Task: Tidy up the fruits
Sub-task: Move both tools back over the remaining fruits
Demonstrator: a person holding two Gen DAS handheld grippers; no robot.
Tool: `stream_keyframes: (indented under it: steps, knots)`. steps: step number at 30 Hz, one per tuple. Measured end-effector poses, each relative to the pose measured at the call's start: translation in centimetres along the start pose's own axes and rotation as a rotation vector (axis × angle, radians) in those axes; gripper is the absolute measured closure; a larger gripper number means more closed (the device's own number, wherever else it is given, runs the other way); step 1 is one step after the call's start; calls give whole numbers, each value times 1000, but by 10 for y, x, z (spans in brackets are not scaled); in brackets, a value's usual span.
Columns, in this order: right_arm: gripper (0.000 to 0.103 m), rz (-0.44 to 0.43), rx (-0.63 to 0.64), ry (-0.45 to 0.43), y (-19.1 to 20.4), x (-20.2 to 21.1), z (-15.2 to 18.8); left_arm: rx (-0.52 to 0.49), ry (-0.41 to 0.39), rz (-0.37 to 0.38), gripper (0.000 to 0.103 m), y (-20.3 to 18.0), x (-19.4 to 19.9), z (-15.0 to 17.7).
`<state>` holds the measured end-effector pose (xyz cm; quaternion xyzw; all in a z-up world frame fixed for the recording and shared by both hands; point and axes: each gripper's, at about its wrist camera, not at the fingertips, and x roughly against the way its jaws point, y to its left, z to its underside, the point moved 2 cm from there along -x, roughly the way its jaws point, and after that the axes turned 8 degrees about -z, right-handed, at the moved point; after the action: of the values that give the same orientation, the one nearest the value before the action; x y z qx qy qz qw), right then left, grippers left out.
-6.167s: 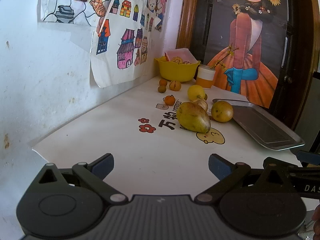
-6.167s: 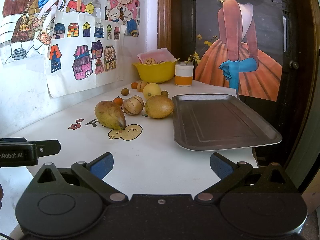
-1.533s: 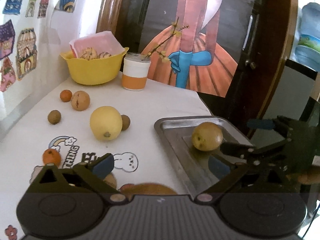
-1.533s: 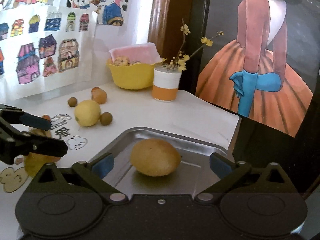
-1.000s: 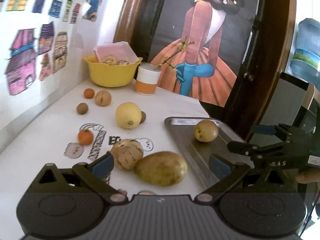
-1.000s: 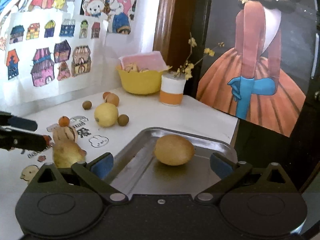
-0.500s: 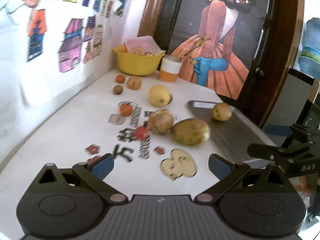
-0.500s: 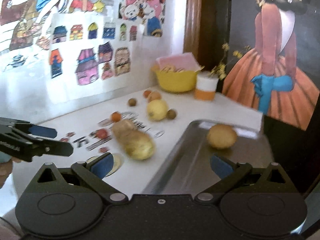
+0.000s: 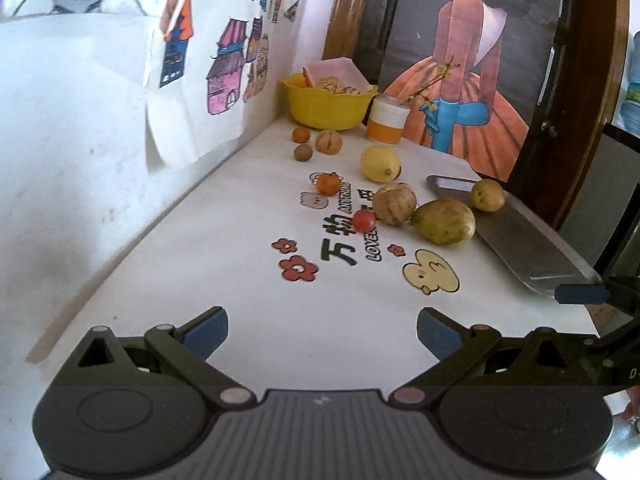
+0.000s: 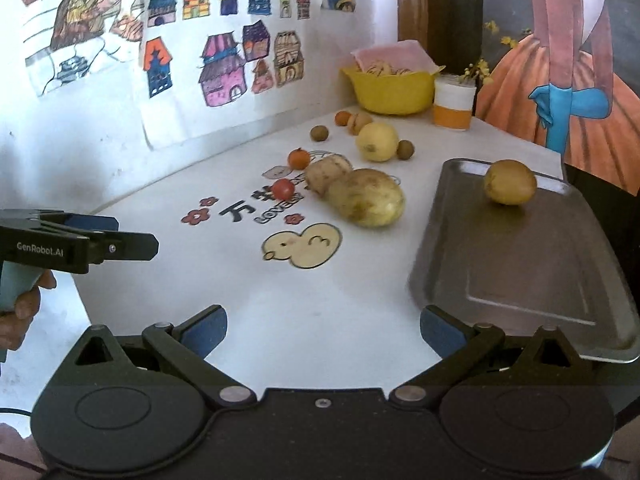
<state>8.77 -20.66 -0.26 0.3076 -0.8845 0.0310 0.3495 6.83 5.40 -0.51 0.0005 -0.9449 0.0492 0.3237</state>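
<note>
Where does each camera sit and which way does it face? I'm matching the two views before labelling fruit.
Left wrist: on the left gripper, low over the table's near end, facing along the table toward the yellow bowl; its own open fingers show, and the right gripper's tip at right.
Right wrist: on the right gripper, facing the metal tray and far corner; its own open fingers show, plus the left gripper and the hand holding it.
Shared: tray, round fruit on it, bowl.

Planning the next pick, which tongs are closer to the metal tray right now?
Right. The right tongs hang at the metal tray's near corner, one tip beside its edge. The left tongs sit further left over bare table, both open and empty.
</note>
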Motion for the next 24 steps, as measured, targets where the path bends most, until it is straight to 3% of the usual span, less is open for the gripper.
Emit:
stream_keyframes:
  steps: [10, 24]
  knots:
    - [1, -13, 59, 6, 8, -20, -19, 3, 28, -31, 1, 4, -15, -15]
    - [1, 10, 178, 6, -39, -66, -61, -99, 43, -10, 1, -28, -85, -61]
